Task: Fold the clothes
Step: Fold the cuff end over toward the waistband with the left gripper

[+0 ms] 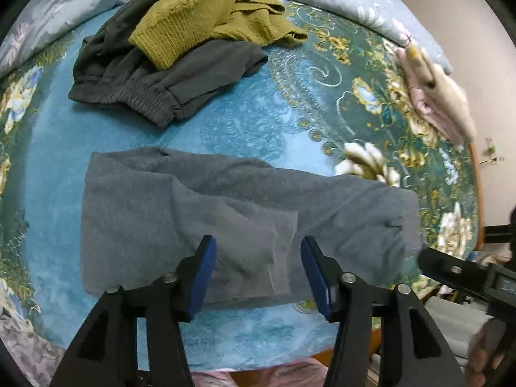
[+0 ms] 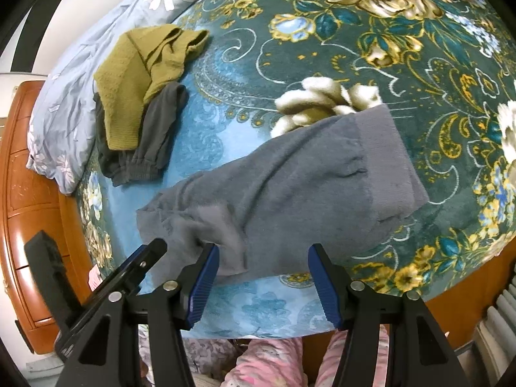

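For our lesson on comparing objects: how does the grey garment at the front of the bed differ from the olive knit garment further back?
The grey garment lies spread out flat in a long folded shape; the olive knit garment is crumpled in a heap. The grey one rests directly on the floral blanket; the olive one sits on a dark green garment. Neither gripper holds either.

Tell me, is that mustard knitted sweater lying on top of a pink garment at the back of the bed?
Not pink. The mustard knitted sweater lies on a dark grey garment with an elastic waistband, as the left wrist view shows.
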Demonstrator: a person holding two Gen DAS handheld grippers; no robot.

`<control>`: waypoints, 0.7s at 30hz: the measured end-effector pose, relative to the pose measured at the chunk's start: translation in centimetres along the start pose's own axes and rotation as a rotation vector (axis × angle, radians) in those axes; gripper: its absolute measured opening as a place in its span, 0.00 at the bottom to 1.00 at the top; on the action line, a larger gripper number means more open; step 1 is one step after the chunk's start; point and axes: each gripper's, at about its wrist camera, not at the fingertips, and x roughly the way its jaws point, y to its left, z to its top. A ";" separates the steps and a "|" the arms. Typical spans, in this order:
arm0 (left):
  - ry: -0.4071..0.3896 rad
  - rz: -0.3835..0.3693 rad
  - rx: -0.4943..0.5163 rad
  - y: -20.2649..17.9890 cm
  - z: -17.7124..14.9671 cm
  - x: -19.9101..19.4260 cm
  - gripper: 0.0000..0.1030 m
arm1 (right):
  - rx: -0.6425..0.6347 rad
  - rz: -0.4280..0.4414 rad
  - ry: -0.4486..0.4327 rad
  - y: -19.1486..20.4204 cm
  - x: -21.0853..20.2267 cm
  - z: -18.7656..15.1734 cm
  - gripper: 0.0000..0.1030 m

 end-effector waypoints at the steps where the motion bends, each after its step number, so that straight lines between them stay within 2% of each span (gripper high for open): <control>1: -0.002 -0.002 -0.030 1.1 -0.1 -0.2 0.55 | -0.004 0.001 0.000 0.4 0.2 0.1 0.60; 3: -0.005 -0.007 -0.089 3.4 -0.3 -0.7 0.60 | -0.015 0.004 0.000 1.2 0.6 0.4 0.60; 8: -0.012 -0.019 -0.239 9.1 -0.7 -2.0 0.61 | -0.023 0.034 0.006 2.2 2.4 1.0 0.61; 13: -0.017 -0.025 -0.383 14.6 -1.2 -3.1 0.61 | -0.029 0.078 0.089 3.3 6.9 0.8 0.62; 16: 0.004 0.004 -0.414 16.1 -1.9 -3.0 0.61 | -0.061 0.116 0.172 4.3 10.8 0.0 0.63; 21: 0.024 0.012 -0.418 16.8 -2.3 -3.0 0.61 | -0.177 0.062 0.217 5.9 14.5 -1.3 0.71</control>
